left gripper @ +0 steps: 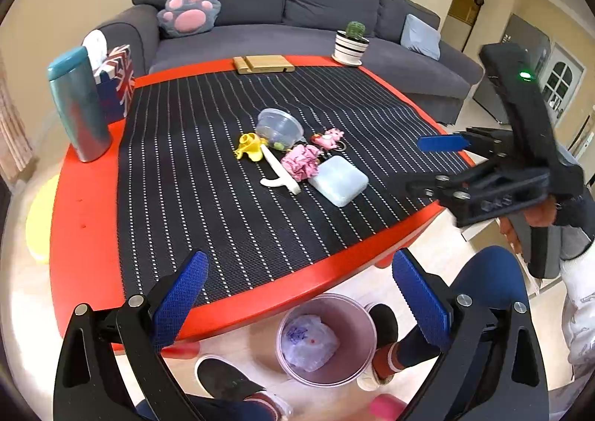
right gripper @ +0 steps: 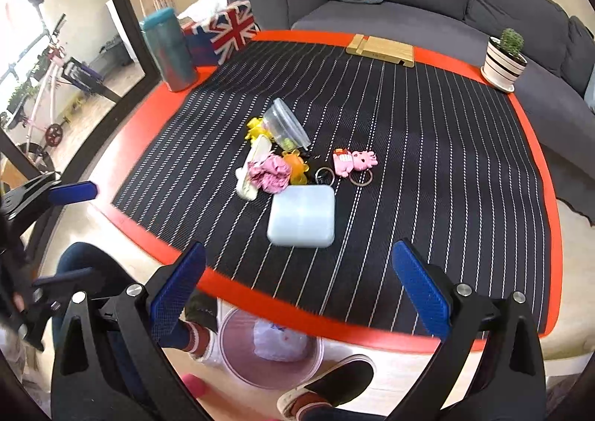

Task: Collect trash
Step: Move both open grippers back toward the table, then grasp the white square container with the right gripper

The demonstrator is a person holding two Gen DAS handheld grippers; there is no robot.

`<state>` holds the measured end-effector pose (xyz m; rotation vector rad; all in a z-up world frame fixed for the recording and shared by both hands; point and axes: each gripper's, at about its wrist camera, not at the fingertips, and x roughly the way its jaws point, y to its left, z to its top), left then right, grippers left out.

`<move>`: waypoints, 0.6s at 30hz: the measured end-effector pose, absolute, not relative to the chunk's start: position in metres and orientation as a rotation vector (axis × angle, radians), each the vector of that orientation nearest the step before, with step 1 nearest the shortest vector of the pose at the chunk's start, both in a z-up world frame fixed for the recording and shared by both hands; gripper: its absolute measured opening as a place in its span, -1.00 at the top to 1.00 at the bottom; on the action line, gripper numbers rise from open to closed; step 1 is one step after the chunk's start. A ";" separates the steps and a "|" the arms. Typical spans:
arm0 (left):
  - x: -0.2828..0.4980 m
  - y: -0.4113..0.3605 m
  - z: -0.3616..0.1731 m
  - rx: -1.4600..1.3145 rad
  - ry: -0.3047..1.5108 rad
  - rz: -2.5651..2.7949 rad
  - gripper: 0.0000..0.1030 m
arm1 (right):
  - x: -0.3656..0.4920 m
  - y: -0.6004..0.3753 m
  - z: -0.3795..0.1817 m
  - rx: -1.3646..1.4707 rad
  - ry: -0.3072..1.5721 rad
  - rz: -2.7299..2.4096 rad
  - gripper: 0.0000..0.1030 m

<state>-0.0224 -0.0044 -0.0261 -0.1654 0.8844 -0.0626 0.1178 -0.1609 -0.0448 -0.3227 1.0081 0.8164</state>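
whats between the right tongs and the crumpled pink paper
In the right wrist view, the pale blue square case lies between the open right tongs and the crumpled pink paper, touching the paper's near edge.

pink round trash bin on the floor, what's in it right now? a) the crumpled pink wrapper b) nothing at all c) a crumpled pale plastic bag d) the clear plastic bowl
c: the pink round trash bin by the person's feet holds a crumpled pale plastic bag, while the clear plastic bowl and the crumpled pink wrapper lie on the striped black mat.
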 end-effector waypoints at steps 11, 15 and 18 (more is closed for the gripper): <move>-0.024 0.014 -0.030 -0.204 0.886 -0.037 -0.85 | 0.144 -0.117 -0.087 -0.424 1.125 0.807 -0.91; -0.024 0.019 -0.034 -0.211 0.891 -0.031 -0.85 | 0.147 -0.109 -0.096 -0.448 1.142 0.806 -0.91; -0.025 0.021 -0.035 -0.217 0.890 -0.029 -0.85 | 0.149 -0.106 -0.100 -0.450 1.151 0.809 -0.91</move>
